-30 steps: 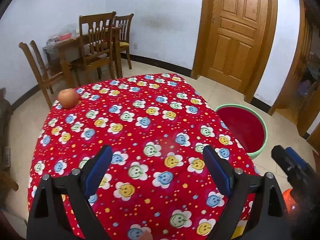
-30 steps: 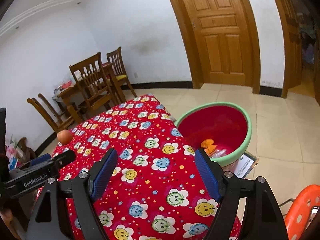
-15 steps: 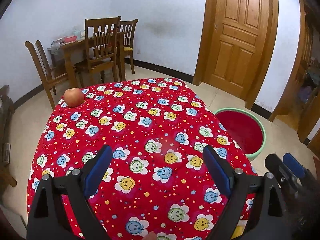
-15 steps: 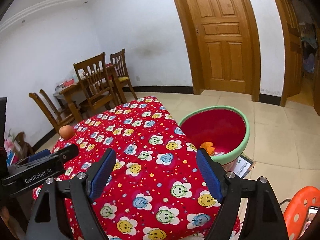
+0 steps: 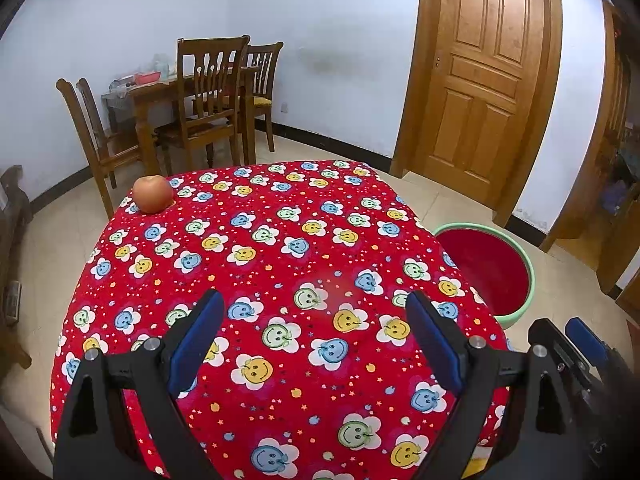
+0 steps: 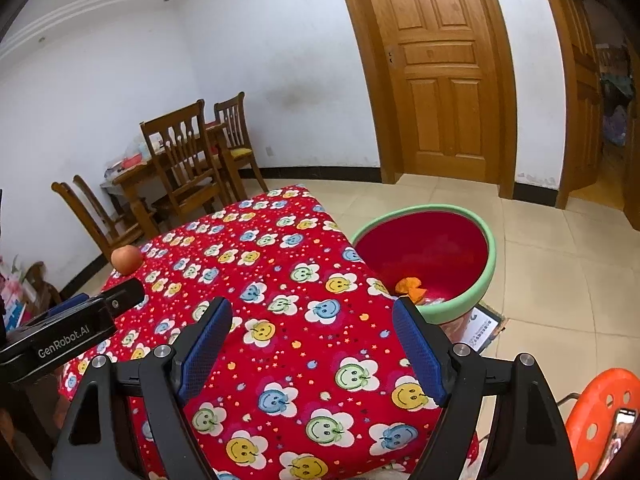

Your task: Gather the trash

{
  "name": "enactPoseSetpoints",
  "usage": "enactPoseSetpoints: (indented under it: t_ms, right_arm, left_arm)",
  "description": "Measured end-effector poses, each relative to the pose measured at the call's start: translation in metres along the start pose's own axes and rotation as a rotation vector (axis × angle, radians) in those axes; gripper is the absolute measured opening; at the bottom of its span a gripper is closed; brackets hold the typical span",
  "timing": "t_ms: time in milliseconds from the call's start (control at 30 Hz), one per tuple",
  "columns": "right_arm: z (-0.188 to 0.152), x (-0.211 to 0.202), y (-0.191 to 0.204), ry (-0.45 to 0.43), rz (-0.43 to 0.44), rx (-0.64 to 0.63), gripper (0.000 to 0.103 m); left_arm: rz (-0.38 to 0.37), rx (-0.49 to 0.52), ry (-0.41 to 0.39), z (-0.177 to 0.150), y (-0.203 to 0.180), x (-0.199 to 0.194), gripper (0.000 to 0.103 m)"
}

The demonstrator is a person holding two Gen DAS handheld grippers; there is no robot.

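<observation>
Both grippers hang above the near edge of the desk [image 5: 280, 240], its red smiley cloth bare but for one apple [image 5: 152, 193] at the far left corner, toward 10 o'clock in the left wrist view. The left gripper [image 5: 312, 340] has its jaws spread wide with nothing between them; the right gripper [image 6: 312, 344] likewise stands spread and empty. The green-rimmed basin [image 6: 486, 276] sits on the floor just beside the desk at 2 o'clock, and in it lie an orange scrap [image 6: 410, 286] and what may be a clear wrapper, too small to tell. The collecting looks nearly or wholly done. If the apple counts as trash, the next move calls for a long reach across by the left gripper.
</observation>
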State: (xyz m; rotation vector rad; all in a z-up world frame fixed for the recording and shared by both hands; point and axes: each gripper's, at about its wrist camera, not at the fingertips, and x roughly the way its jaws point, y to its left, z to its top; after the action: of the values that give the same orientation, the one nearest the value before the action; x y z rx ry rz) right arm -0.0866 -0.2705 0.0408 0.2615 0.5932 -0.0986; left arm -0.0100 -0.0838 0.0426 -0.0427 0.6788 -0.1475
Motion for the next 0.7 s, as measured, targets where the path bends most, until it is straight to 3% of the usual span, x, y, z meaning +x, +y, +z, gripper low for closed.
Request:
enactPoseSetpoints:
  t_ms: [700]
  right_arm:
    - [-0.0005, 0.0008, -0.0008, 0.009, 0.000, 0.002, 0.083]
  left_arm:
    - [0.001, -0.003, 0.003, -0.0006, 0.0011, 0.0005, 0.091]
